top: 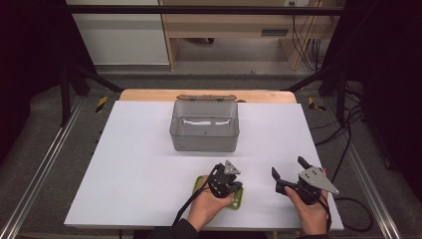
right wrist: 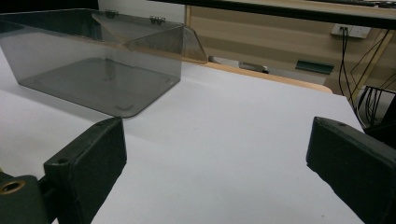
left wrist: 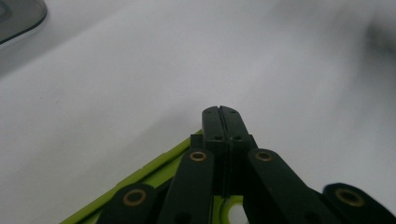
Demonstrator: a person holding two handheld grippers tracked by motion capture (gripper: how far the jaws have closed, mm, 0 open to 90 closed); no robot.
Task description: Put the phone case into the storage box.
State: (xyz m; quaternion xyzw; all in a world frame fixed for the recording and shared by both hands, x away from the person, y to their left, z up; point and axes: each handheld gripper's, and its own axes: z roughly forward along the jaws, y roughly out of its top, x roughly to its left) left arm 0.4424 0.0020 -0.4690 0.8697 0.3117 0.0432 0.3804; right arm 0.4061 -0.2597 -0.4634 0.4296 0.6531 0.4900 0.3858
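Lid (top: 234, 200), green and flat, lies on the white table (top: 139, 164) near its front edge, under the left gripper (top: 225, 181), well short of the grey box (top: 204, 127). In the left gripper view its 2 jaws are pressed together over the lid's edge, nothing between them. The right gripper (top: 288, 172) hovers beside it, jaws wide apart and empty.

Smoky clear plastic box (top: 204, 132) (glossy), matt white tabletop (top: 134, 164), lime plastic tray (left wrist: 154, 170)
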